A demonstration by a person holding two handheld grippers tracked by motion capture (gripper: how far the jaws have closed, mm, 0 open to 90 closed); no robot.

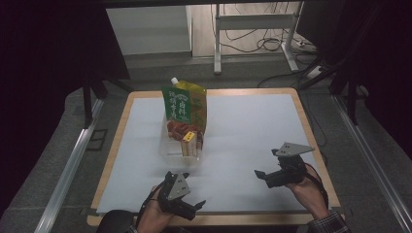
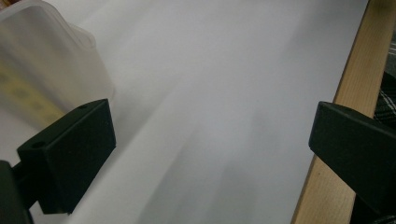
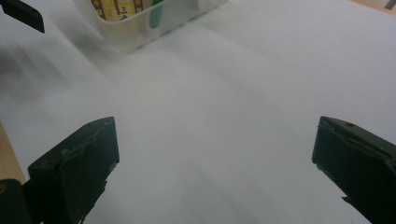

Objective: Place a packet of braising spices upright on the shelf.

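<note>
My left gripper (image 1: 197, 206) sits low at the near edge of the table (image 1: 252, 121), its jaws spread wide and holding nothing. In the left gripper view the two black jaws stand far apart over the bare white sheet, with the table's wooden edge running past the right-hand jaw. My right gripper (image 1: 261, 176) is well off to the right of it, held just above the sheet, jaws likewise spread wide with nothing between them; the grey three-cornered plate on top tilts up and away from my hand (image 1: 306, 190).

Ahead of my left gripper, near its jaws but not touching them, stands the clear plastic container (image 1: 171, 149). Its rounded corner shows just above the left-hand jaw in the left gripper view (image 2: 56, 60), blurred. From my right gripper the container lies farther off, ahead and to the left, well apart from the jaws.

Inside the container, a small yellow box (image 1: 189, 142) stands upright at the end closest to my grippers. Behind it, at the far end from me, a tall green-and-yellow pouch (image 1: 187, 104) with a white cap stands upright, rising well above the container's rim.
</note>
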